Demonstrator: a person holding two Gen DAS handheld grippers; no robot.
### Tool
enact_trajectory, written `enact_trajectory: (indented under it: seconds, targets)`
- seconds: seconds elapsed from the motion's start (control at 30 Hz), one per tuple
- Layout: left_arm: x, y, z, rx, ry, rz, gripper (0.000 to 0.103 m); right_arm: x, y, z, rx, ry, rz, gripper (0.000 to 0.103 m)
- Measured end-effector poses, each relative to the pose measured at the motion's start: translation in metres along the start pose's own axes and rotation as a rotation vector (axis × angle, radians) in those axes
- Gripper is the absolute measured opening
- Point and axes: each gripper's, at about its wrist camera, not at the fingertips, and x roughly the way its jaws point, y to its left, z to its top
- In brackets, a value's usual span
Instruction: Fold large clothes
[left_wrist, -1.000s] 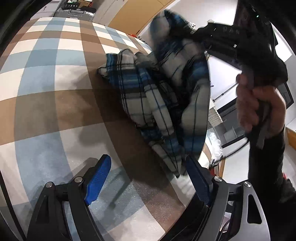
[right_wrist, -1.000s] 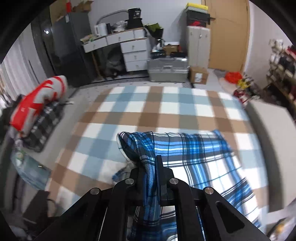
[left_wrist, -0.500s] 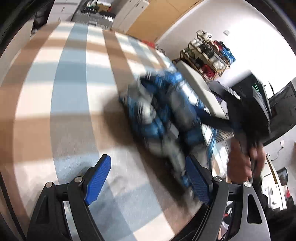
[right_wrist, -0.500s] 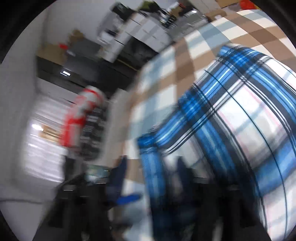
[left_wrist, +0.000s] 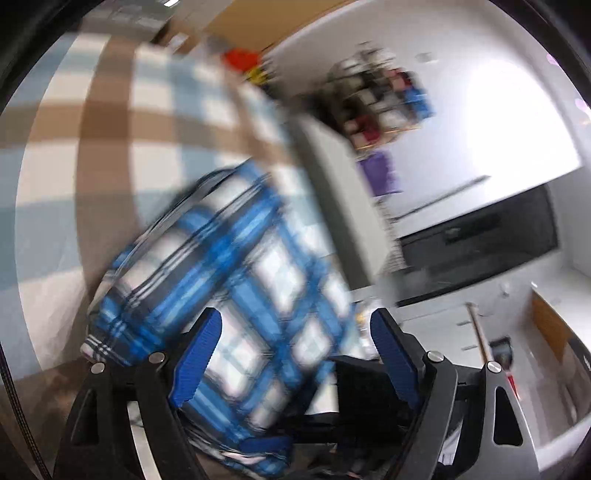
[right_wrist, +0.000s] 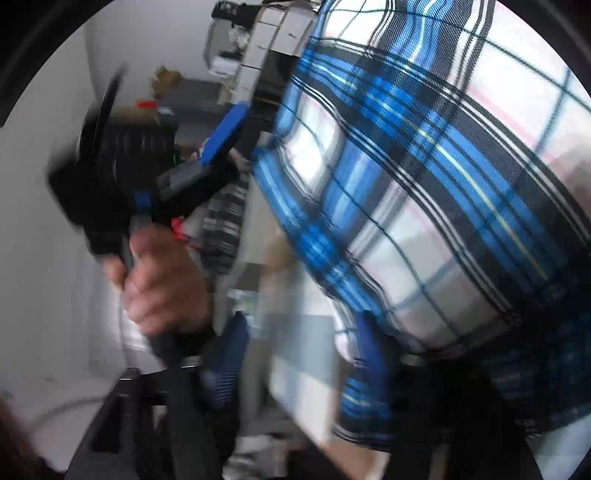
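Shirt: the blue plaid shirt (left_wrist: 236, 295) lies bunched on the checked rug (left_wrist: 110, 122), near its edge and close under both cameras. It is not yet flat, so by the look of it the folding has hardly begun.

Left gripper: the left gripper (left_wrist: 295, 354) hangs just above the near end of the shirt, tilted down toward it. Its jaws are spread wide and the cloth shows in the gap between the blue pads (left_wrist: 199, 358), but neither pad presses on it. Nothing is held. The pose suits a reach for a hem or corner.

Left hand: seen from the right wrist, a hand (right_wrist: 162, 284) grips the left gripper's handle beside the shirt, placed to work the same end of the garment.

Right gripper: the right gripper (right_wrist: 299, 362) is low and pressed up against the shirt (right_wrist: 424, 206), which fills most of its view. Its jaws are closing. One dark blue pad (right_wrist: 225, 369) stands clear of the fabric; the other sits at the shirt's edge. The blur is heavy, so whether cloth is caught there is uncertain; it looks loose.

Next step: each gripper probably needs a firm pinch on an edge so the shirt can be lifted and spread out.
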Motion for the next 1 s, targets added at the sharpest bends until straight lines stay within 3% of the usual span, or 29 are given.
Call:
enact_trajectory:
  seconds: [0.03, 0.1, 0.23, 0.37, 0.47, 0.53, 0.6, 0.67, 0.73, 0.8, 0.83, 1.0]
  targets:
    - [0.006, 0.004, -0.003, 0.002, 0.009, 0.037, 0.079, -0.001, -0.001, 0.001, 0.006, -0.002, 0.011, 0.053]
    - [0.01, 0.013, -0.01, 0.01, -0.002, 0.037, 0.079, -0.001, -0.003, 0.002, 0.009, 0.005, 0.033, 0.05]
    - [0.003, 0.025, -0.022, -0.005, -0.054, -0.017, 0.078, 0.0, -0.007, 0.002, -0.003, 0.013, -0.008, 0.029]
    - [0.008, 0.042, -0.033, -0.013, -0.083, -0.04, 0.066, 0.002, -0.013, 0.006, 0.013, 0.027, -0.031, 0.007]
    - [-0.009, 0.039, -0.022, -0.068, -0.076, -0.049, 0.062, -0.001, -0.013, 0.008, 0.009, 0.022, -0.069, 0.001]
    - [-0.023, 0.024, -0.015, -0.094, -0.061, -0.007, 0.062, -0.004, -0.007, 0.008, 0.005, 0.023, -0.071, 0.009]
    - [-0.04, -0.002, -0.02, -0.015, -0.072, 0.013, 0.062, -0.018, 0.002, 0.006, -0.012, -0.001, -0.066, 0.029]
    - [-0.041, -0.02, -0.028, 0.06, -0.063, 0.035, 0.065, -0.035, 0.015, 0.001, -0.069, -0.054, -0.062, 0.062]
    - [-0.033, -0.026, -0.039, 0.1, -0.026, 0.081, 0.069, -0.046, 0.028, -0.003, -0.128, -0.106, -0.106, 0.075]
    - [-0.021, -0.012, -0.044, 0.076, 0.001, 0.1, 0.069, -0.041, 0.03, -0.009, -0.144, -0.074, -0.152, 0.076]
    - [-0.014, 0.004, -0.044, 0.006, 0.013, 0.082, 0.069, -0.041, 0.029, -0.013, -0.136, -0.055, -0.156, 0.076]
    - [-0.018, 0.058, -0.047, -0.246, -0.045, -0.143, 0.068, -0.033, 0.044, -0.035, -0.234, -0.087, -0.277, 0.074]
